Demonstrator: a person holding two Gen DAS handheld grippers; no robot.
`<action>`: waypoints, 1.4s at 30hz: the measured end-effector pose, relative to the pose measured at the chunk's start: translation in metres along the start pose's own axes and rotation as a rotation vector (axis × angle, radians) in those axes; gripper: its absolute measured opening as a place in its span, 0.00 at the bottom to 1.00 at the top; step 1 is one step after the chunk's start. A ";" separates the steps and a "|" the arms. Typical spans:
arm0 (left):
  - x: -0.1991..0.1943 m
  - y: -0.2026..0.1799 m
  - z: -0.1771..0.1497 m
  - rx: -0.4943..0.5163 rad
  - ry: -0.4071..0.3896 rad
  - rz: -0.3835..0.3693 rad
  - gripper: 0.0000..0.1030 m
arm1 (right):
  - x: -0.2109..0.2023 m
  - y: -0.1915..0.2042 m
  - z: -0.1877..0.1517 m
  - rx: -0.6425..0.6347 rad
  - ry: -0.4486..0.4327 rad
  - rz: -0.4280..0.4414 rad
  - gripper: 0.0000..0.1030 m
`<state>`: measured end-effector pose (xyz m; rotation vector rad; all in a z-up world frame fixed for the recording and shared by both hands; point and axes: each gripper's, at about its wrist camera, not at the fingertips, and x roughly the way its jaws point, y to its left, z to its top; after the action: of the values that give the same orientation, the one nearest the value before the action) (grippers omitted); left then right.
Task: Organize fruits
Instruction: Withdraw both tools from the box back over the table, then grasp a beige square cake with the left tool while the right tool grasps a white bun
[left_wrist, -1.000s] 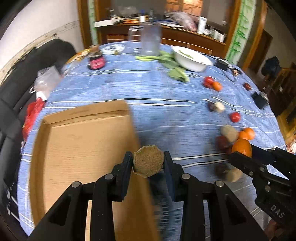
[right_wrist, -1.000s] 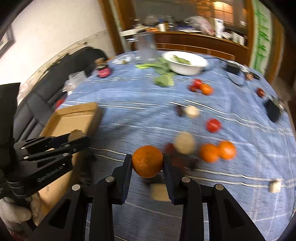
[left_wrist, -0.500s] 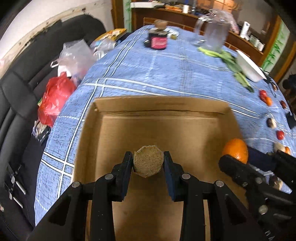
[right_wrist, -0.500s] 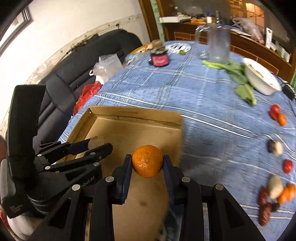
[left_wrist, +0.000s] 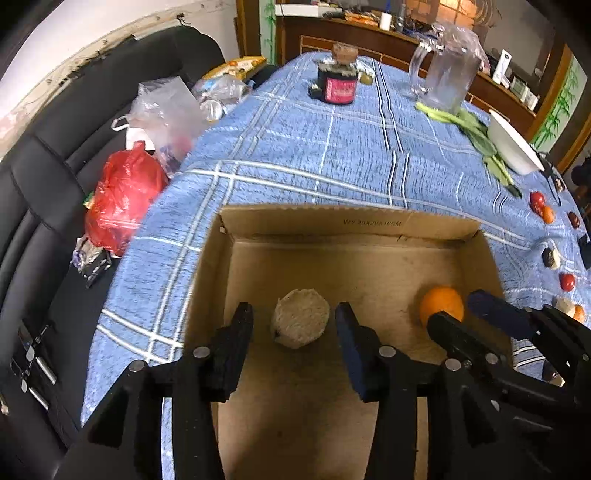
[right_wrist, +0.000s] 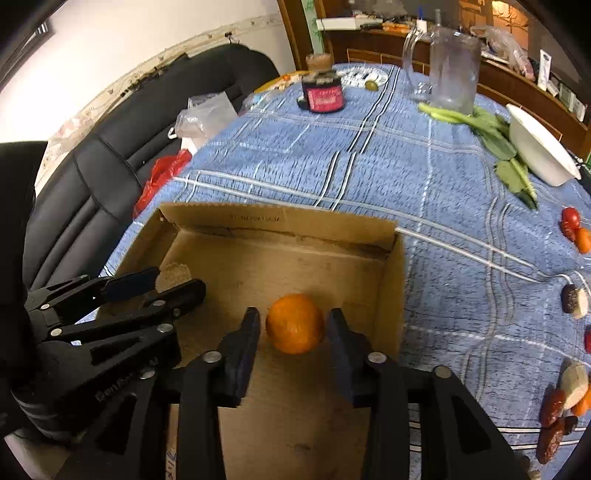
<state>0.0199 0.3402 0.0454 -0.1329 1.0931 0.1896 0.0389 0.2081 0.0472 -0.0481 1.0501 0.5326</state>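
Orange (right_wrist: 294, 324) between opening right claw (right_wrist: 293, 328) pads

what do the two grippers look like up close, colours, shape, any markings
Both are matte black plastic. The left gripper and right gripper each have two angular linkage arms with silver round pins at the joints and flat dark-blue pads. White lettering, only partly legible, runs along the left gripper's side in the right wrist view. No cables or sleeves show.
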 end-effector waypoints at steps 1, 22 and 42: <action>-0.006 -0.001 0.000 -0.006 -0.010 0.004 0.45 | -0.007 -0.001 -0.001 0.001 -0.017 -0.006 0.49; -0.116 -0.155 -0.061 0.170 -0.183 -0.040 0.59 | -0.141 -0.130 -0.110 0.255 -0.106 -0.204 0.62; -0.092 -0.238 -0.096 0.134 -0.060 -0.143 0.64 | -0.190 -0.226 -0.167 0.311 -0.113 -0.235 0.65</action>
<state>-0.0532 0.0806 0.0871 -0.0846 1.0292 -0.0079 -0.0699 -0.1125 0.0734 0.1303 0.9903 0.1535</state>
